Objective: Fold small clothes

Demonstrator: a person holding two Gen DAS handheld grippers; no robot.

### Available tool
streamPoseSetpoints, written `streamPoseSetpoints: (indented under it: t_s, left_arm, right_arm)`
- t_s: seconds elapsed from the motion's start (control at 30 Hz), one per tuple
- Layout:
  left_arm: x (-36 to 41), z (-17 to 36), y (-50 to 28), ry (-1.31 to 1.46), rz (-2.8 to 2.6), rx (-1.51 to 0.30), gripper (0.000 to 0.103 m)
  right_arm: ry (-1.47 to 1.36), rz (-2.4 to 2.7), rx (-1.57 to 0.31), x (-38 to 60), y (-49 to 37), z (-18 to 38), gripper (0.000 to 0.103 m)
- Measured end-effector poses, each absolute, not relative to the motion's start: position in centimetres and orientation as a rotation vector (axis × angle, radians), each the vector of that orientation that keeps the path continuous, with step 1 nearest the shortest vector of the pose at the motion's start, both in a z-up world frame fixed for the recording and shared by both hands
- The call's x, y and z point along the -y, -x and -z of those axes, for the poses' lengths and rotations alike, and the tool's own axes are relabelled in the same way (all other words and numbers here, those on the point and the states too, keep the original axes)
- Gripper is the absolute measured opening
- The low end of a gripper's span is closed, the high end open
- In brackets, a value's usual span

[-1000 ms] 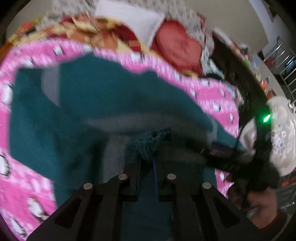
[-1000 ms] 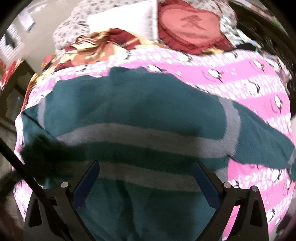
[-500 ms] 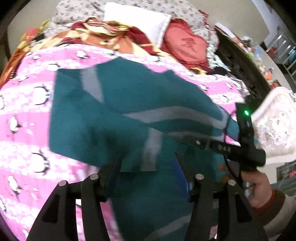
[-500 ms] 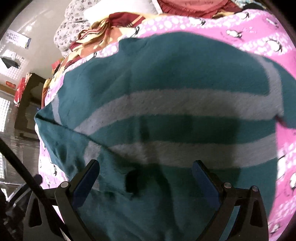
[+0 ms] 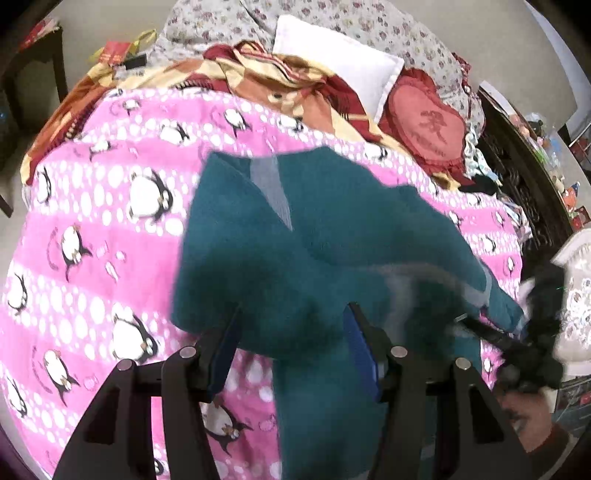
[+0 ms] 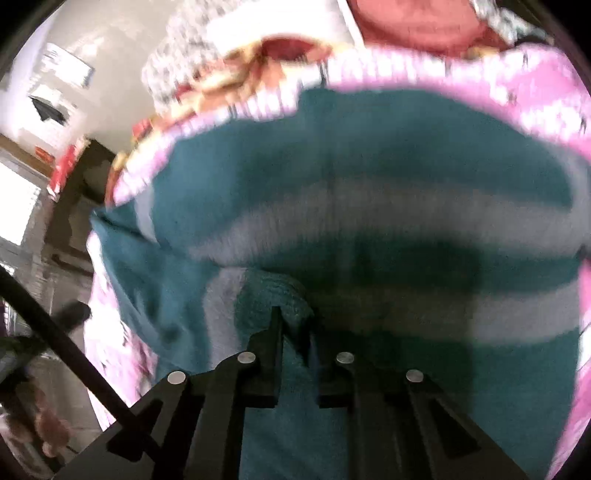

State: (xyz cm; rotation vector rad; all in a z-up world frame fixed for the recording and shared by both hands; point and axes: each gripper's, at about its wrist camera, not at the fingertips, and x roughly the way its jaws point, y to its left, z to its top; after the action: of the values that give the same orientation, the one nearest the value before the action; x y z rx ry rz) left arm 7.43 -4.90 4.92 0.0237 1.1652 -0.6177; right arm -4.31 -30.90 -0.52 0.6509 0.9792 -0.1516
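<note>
The sweater [image 5: 332, 236] is seen as matt, fuzzy knit cloth. The blanket [image 5: 92, 221] is seen as soft printed fleece. The left gripper [image 5: 291, 354] is finished in matt black plastic with bright metal pins.

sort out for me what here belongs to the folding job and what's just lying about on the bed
Belongs to the job:
- teal sweater with grey stripes
- right gripper, jaws closing on a fold of the sweater
- left gripper, jaws apart, nothing between them

Just lying about:
- pink penguin blanket
- white pillow
- red heart cushion
- floral quilt
</note>
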Motion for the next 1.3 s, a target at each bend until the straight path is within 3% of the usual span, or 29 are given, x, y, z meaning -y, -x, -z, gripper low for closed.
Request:
streamPoseSetpoints:
  t_s: [0.1,0.23,0.47,0.7,0.97,1.07,1.17,1.3]
  left_arm:
    - [5.1,-5.7,-8.5,-0.011,0.605,-1.142,0.056]
    - [5.5,-5.7,-9.3,0.004,0.593,-1.141,0.056]
    - [8.2,-4.7,-10.0,-0.024,0.606,-1.15,0.056]
    - [12.5,-4.1,-12.4,-0.047,0.607,-1.129,0.06]
    - [16.1,-0.2,-14.5,-0.154,0.564,-1.159,0.061]
    - [16.9,0.3,-14.4,-0.2,0.557,-1.131,0.066]
    - [17.3,-0.3,-14.1,-0.221,0.549,-1.138,0.068]
    - [17.0,-2.4,-13.1,-0.176,0.588,-1.1,0.068]
  right_arm:
    - [-0.493,0.219,-0.889,33.6,3.9,-4.1,0.011]
    - [-0.425,0.331,-0.843,38.5,4.2,-6.1,0.011]
    - [-0.513,0.386,-0.962,41.9,3.9,-1.1,0.011]
    - [-0.535,0.424,-0.981,42.7,4.3,-1.3,0.011]
    - [-0.752,0.426,-1.007,44.7,5.9,-0.4,0.011]
    - [-0.683,0.472,-1.077,45.0,4.8,1.3,0.013]
    - [-0.621,0.539,-1.084,45.7,4.6,1.7,0.033]
    - [-0.593,0.524,-0.98,45.3,6.7,-1.8,0.033]
